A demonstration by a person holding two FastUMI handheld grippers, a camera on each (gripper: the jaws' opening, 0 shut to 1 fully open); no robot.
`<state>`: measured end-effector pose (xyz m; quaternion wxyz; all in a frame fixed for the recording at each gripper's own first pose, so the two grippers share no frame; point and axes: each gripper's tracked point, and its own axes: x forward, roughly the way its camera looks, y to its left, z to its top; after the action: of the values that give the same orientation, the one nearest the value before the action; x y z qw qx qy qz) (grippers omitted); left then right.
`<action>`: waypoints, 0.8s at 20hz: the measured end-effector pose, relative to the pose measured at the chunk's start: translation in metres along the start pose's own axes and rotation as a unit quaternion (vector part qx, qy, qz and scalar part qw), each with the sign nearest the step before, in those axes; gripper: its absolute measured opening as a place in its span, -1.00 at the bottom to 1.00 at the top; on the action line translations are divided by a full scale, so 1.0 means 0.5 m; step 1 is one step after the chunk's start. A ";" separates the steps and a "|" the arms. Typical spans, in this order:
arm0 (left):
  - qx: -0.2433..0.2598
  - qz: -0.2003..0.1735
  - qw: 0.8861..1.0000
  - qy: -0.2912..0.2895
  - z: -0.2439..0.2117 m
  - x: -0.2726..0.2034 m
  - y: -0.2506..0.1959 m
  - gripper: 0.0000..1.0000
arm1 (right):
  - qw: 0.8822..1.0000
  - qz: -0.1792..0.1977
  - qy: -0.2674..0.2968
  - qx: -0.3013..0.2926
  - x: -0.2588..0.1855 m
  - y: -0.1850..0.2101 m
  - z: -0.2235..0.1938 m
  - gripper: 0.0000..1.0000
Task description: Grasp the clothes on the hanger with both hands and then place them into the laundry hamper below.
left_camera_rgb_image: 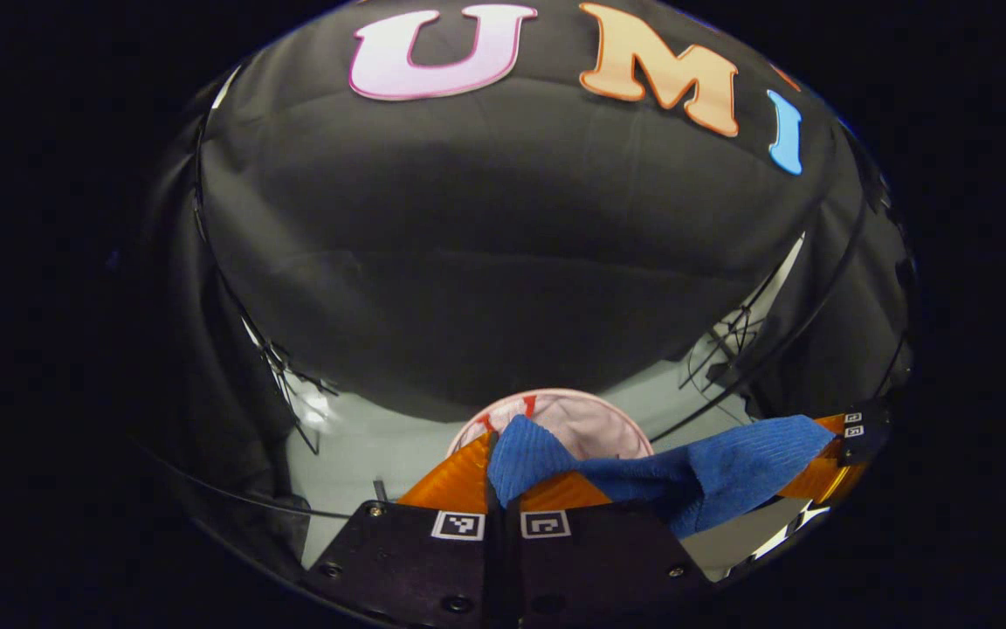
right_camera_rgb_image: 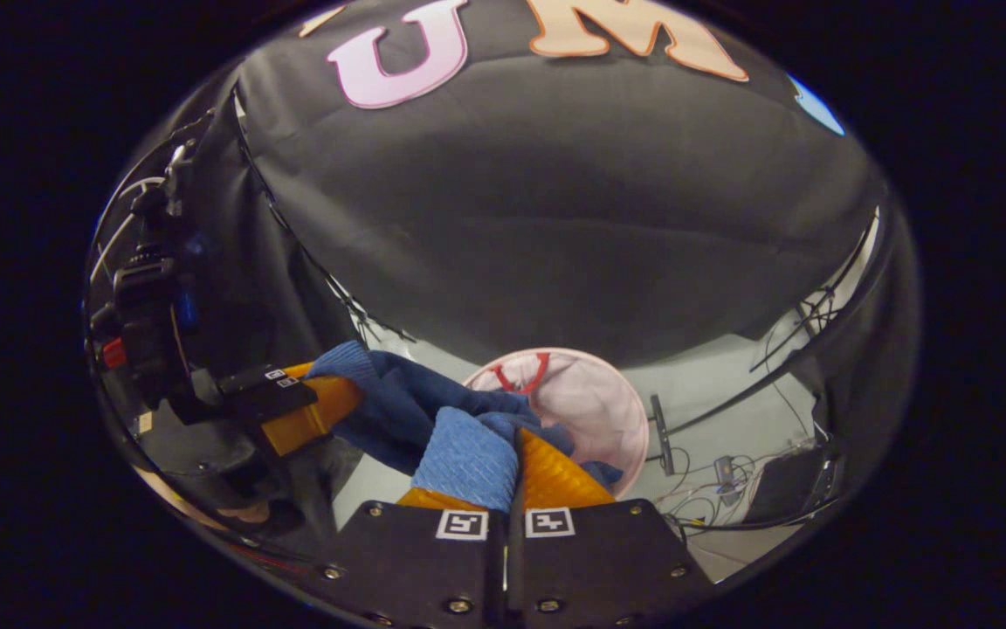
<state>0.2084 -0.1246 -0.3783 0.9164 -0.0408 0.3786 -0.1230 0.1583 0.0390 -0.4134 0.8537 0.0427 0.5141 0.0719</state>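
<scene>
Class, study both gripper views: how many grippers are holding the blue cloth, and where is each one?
2. The left gripper pinches one end of the blue cloth, with the right gripper holding the far end. The pink hamper sits below. Part of the cloth may be hidden.

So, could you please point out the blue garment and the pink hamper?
blue garment (left_camera_rgb_image: 734, 467), left gripper view, on the stretched middle span.
pink hamper (right_camera_rgb_image: 595, 402), right gripper view, on its inner wall.

Blue ribbed cloth (left_camera_rgb_image: 713, 476) hangs between orange-fingered claws, above a pale pink hamper (right_camera_rgb_image: 595, 406) with red handles.
</scene>
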 end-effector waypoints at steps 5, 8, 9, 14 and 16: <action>0.005 -0.007 0.997 0.080 -0.111 0.049 -0.011 -0.97 | 0.997 -0.004 0.063 0.048 0.071 -0.026 -0.086 -0.96; 0.006 0.004 0.994 0.114 -0.152 0.090 -0.004 -0.97 | 0.994 -0.011 0.098 0.057 0.086 -0.039 -0.122 -0.96; 0.005 0.004 0.992 0.130 -0.165 0.101 -0.005 -0.97 | 0.992 -0.016 0.106 0.062 0.087 -0.052 -0.134 -0.96; -0.014 0.009 0.985 0.172 -0.167 0.136 0.000 -0.95 | 0.989 -0.033 0.121 0.073 0.111 -0.093 -0.135 -0.96; -0.022 0.017 0.982 0.186 -0.170 0.137 0.002 -0.95 | 0.990 -0.037 0.118 0.075 0.116 -0.104 -0.124 -0.94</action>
<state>0.1956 -0.1396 -0.4858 0.8311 -0.0309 0.5454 -0.1041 0.1344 -0.0027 -0.5004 0.7835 0.0787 0.6163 0.0065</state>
